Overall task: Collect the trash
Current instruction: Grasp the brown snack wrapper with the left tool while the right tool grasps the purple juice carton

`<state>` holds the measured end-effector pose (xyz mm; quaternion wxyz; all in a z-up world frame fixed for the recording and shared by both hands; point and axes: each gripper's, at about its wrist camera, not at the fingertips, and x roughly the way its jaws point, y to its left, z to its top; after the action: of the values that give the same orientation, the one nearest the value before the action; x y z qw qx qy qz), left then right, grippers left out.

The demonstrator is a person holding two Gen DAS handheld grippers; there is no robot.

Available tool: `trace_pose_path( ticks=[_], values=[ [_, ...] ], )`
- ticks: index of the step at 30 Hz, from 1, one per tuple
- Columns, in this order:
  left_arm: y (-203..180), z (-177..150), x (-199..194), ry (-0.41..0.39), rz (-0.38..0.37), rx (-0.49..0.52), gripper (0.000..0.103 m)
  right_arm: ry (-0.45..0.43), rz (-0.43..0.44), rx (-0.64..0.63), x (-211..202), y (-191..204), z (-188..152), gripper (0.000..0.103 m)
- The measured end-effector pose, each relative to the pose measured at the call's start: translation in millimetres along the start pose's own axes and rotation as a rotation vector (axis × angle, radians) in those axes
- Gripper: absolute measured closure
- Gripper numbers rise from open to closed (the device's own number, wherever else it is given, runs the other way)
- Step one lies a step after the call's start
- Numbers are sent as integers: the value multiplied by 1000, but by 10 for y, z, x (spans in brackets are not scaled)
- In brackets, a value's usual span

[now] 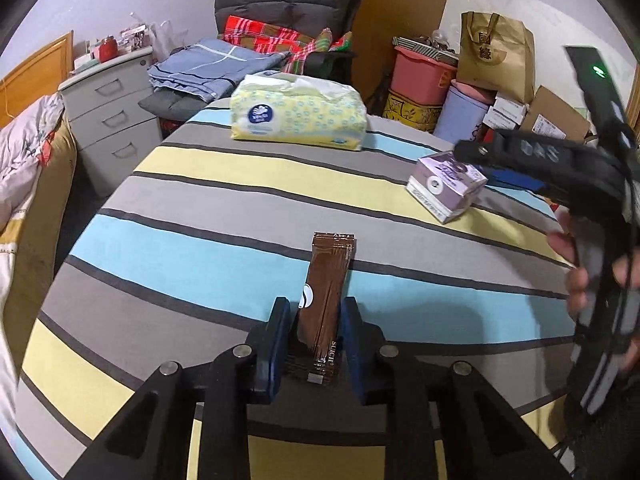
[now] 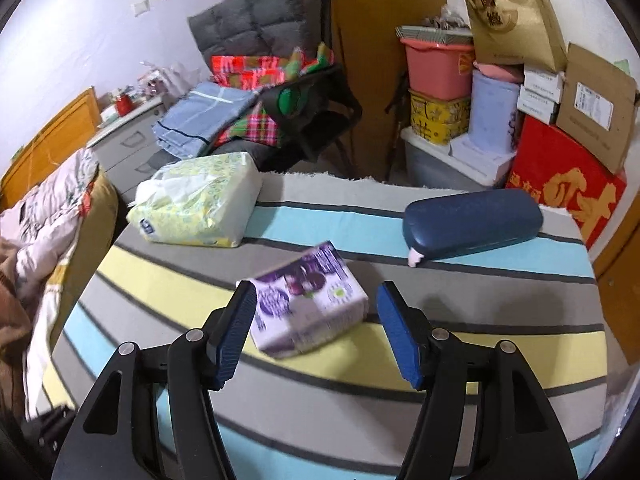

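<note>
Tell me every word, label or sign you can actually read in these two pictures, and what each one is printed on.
"SUICH": white letters on the brown foil sachet, possibly cut off.
"DAS": faint raised letters on the black hand-held gripper at right, read uncertainly.
Two large Chinese characters: tan paper bag; too soft to give surely.
Large gold Chinese characters: red box, only partly in view.
Purple-and-white carton, yellow tissue pack's blue logo, white shipping label: too blurred or small.

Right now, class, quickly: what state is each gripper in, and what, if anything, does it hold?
Left gripper: shut on the long brown foil sachet.
Right gripper: open, holding nothing; the small purple-and-white carton lies between its fingers.
</note>
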<state>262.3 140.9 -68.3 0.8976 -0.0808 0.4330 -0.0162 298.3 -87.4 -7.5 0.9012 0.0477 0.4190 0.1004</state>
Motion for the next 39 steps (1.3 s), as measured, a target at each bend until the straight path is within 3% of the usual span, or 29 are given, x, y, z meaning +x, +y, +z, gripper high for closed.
trace_pose_path(
  ticks=[6, 17, 25, 29, 36, 39],
  values=[
    [24, -16, -6, -4, -20, -9, 76, 21, -70, 107, 112, 20, 114, 38],
    [89, -19, -12, -9, -60, -42, 76, 128, -105, -79, 236, 380, -41, 32],
    [80, -14, -15, -10, -46, -36, 76, 102, -102, -208, -87, 326, -304, 32],
    [13, -44, -25, -9, -22, -17, 76, 80, -53, -171, -255, 166, -451, 32],
    [-111, -135, -81, -2, -25, -12, 76, 49, -47, -24, -454, -43, -624, 32],
    [-167, -168, -98, 3, -34, -2, 76, 42, 17, 27, -509, -13, -709, 32]
  ],
)
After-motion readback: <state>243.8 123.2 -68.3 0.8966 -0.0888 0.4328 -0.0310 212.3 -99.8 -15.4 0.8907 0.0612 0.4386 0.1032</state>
